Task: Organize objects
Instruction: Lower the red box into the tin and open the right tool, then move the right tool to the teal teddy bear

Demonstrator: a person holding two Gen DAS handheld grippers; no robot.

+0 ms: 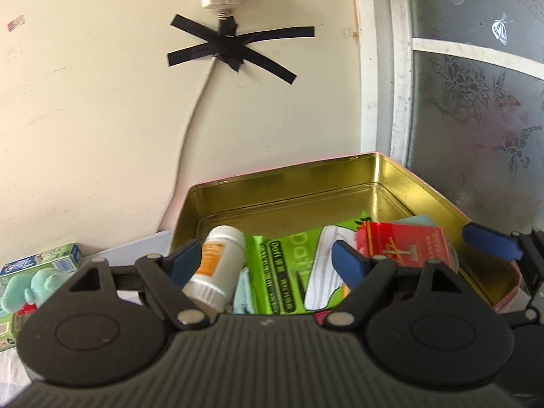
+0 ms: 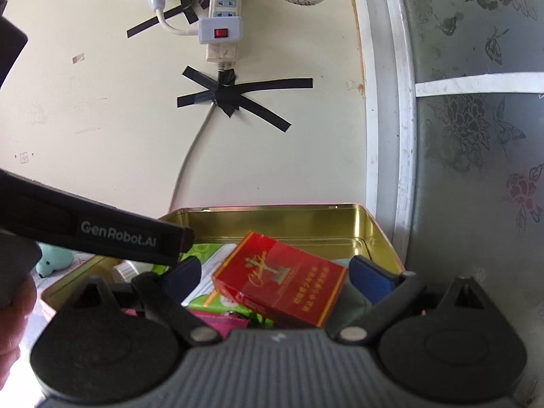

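Note:
A gold-lined tin box (image 1: 306, 197) stands against the wall, also in the right wrist view (image 2: 306, 221). Inside lie a white pill bottle (image 1: 214, 268), a green wipes packet (image 1: 282, 272) and a red cigarette pack (image 1: 404, 244). My left gripper (image 1: 265, 261) is open over the box, the bottle lying loose by its left finger. My right gripper (image 2: 275, 272) is open above the red pack (image 2: 278, 278), which lies tilted between the fingers without being pinched. The left gripper's body (image 2: 102, 231) crosses the right wrist view.
A toothpaste box (image 1: 44, 260) and a mint plush toy (image 1: 30, 289) lie left of the tin. A power strip (image 2: 221, 17) and a taped cable (image 2: 224, 91) hang on the wall. A patterned glass door (image 1: 476, 102) stands at right.

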